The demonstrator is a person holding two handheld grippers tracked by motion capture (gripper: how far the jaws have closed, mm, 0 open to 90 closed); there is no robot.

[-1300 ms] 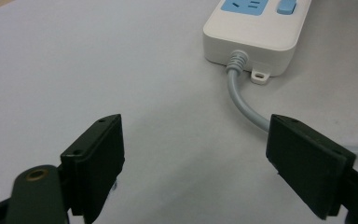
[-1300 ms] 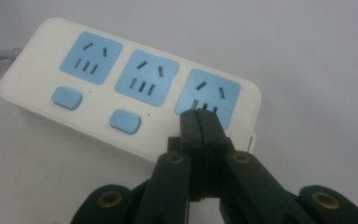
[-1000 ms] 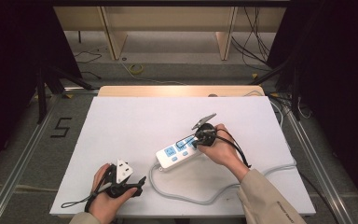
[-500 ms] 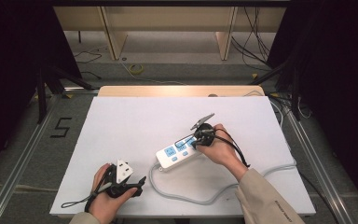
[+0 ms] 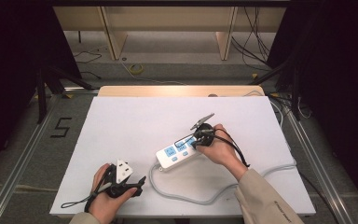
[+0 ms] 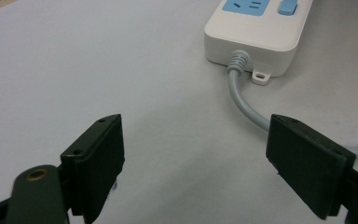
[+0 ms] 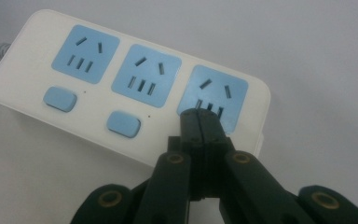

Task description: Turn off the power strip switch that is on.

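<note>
Here the right gripper [image 7: 200, 114] is seen with its jaws pressed fully together, nothing between them, the tips resting at the lower edge of the end socket of the power strip [image 7: 121, 88]. In the right gripper view, 3 blue sockets and 2 blue switches are counted on the white strip; whether the tips cover a further switch cannot be told. In the high view, the right gripper [image 5: 196, 139] is shown over the far end of the power strip [image 5: 175, 155], which lies aslant near the middle of the white table [image 5: 135, 121], its grey cable [image 5: 200, 198] looping toward the table's near edge. The left gripper [image 6: 196, 154] is seen with jaws wide apart and empty; its view shows the strip's cable end and a mounting lug [image 6: 261, 76]. In the high view, the left gripper [image 5: 137, 183] is held low near the table's near edge, well apart from the strip.
</note>
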